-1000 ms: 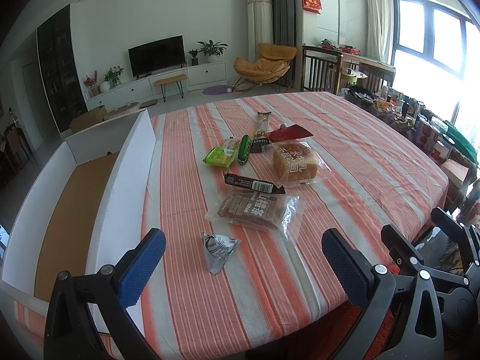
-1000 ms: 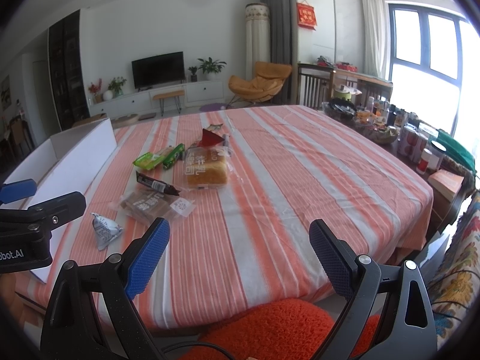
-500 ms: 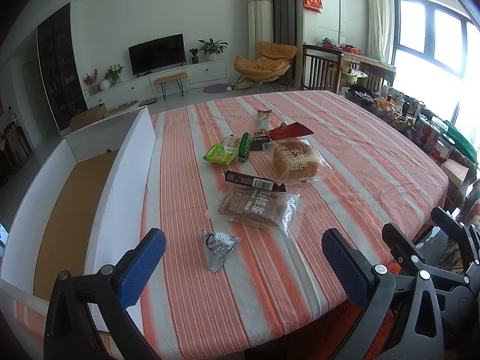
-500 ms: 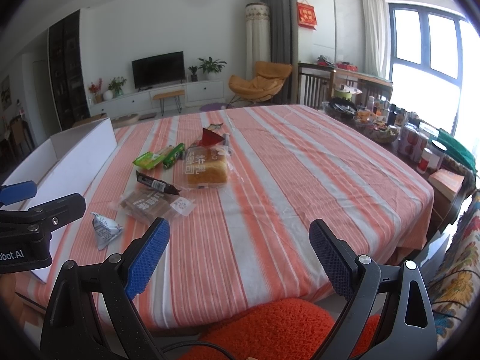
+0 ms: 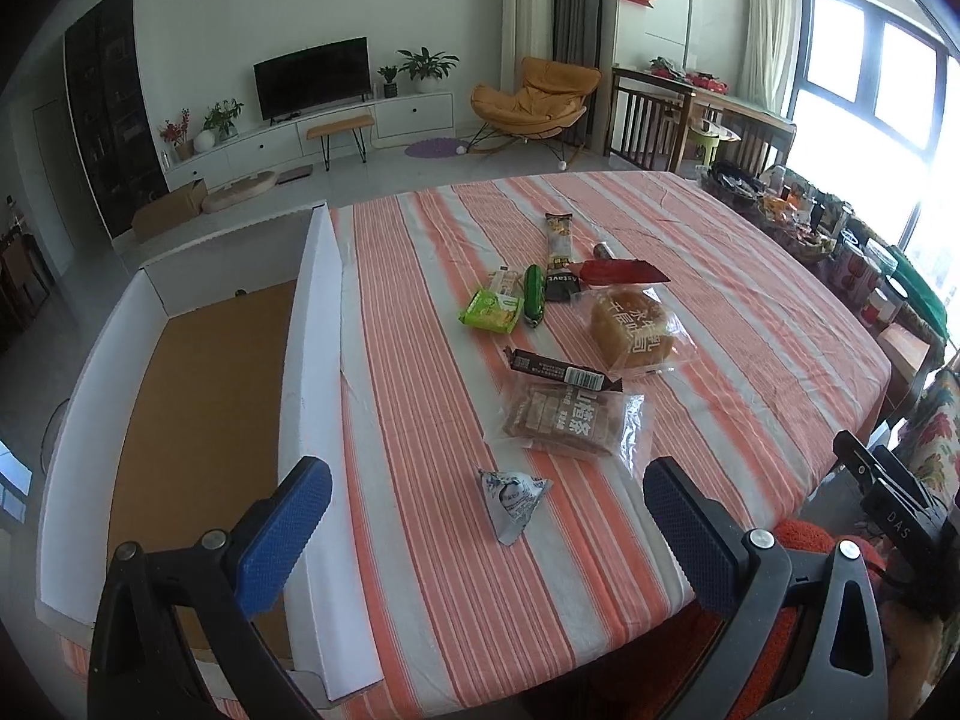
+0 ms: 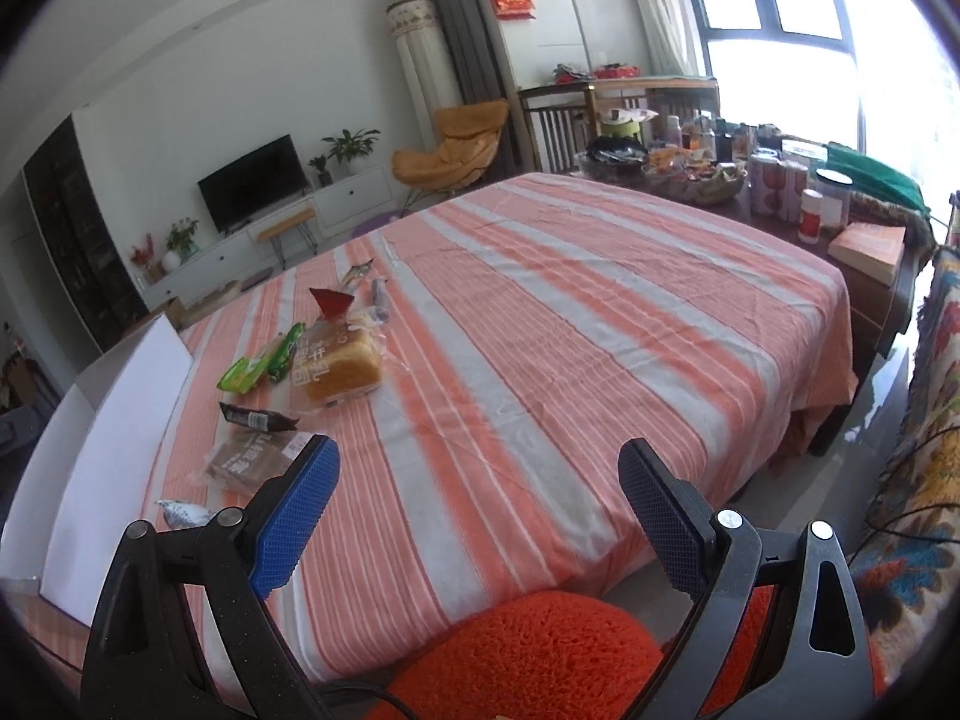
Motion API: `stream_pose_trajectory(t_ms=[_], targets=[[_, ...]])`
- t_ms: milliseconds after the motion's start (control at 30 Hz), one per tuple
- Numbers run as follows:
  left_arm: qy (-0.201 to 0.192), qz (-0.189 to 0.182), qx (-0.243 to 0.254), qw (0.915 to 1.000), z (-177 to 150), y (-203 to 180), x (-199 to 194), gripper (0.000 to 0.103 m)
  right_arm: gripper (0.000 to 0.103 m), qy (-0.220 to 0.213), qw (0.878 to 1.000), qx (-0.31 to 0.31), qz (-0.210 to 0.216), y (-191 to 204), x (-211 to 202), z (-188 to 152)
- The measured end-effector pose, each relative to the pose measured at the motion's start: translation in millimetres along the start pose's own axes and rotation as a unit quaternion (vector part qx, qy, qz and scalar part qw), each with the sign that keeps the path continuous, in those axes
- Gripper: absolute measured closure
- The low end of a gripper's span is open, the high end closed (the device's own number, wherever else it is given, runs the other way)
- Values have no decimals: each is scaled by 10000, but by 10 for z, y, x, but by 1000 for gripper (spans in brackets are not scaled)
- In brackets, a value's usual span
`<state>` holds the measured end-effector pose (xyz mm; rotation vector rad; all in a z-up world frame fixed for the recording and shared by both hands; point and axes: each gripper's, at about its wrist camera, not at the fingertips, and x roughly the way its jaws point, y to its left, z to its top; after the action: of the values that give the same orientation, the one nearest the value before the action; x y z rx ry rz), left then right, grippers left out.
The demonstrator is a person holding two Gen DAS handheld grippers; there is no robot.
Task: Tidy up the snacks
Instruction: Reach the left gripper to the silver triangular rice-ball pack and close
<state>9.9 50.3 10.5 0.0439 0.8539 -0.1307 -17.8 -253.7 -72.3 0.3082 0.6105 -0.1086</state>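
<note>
Tilted now, right gripper (image 6: 474,483) faces bare tablecloth (image 6: 540,324), snacks (image 6: 336,369) leftward.

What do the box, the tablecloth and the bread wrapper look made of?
Box: looks like white foam board or coated cardboard, matt, with thick flat walls and a brown cardboard-like floor.
Tablecloth: woven fabric, matt; it creases and drapes over the table edge.
Bread wrapper: thin clear plastic film, glossy; the loaf shows through, and it crinkles at the edges.
</note>
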Motion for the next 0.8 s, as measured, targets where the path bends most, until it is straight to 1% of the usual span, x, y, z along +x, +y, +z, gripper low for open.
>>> stream_pose_trajectory(t_ms=[33, 133, 167, 233, 300, 367, 500, 633, 667, 733, 800], targets=[[177, -91, -14, 9998, -41, 2, 77, 0, 7, 65, 10000, 26, 22, 2, 23, -11], [620, -141, -20, 9980, -165, -51, 371, 0, 7, 236, 9996, -37, 130, 58, 84, -55], [719, -180, 68, 9972, -198, -109, 492, 0, 7, 275, 9994, -85, 169, 86, 96, -61], [846, -88, 289, 9960, -260, -228, 715, 0, 7, 302, 9990, -215, 246, 133, 94, -80], [880, 102, 472, 9949, -252, -275, 959, 0, 7, 290, 9985, -364, 289, 191, 65, -99], [907, 276, 502, 9942, -241, -249, 1165, 0, 7, 262, 9980, -482, 310, 232, 45, -109], [1082, 169, 193, 9938, -232, -97, 1473, 0, 7, 271, 9977, -524, 332, 243, 40, -116], [1233, 205, 268, 9918, -303, -71, 1642, 0, 7, 353, 9977, -455, 351, 208, 93, -118], [1172, 115, 194, 9928, -317, -44, 1642, 0, 7, 375, 9977, -446, 357, 202, 101, -120], [1220, -25, -35, 9925, -326, 24, 1663, 0, 7, 400, 9976, -437, 362, 200, 111, -123], [1107, 10, -46, 9938, -335, 52, 1657, 0, 7, 403, 9975, -446, 362, 204, 113, -124]])
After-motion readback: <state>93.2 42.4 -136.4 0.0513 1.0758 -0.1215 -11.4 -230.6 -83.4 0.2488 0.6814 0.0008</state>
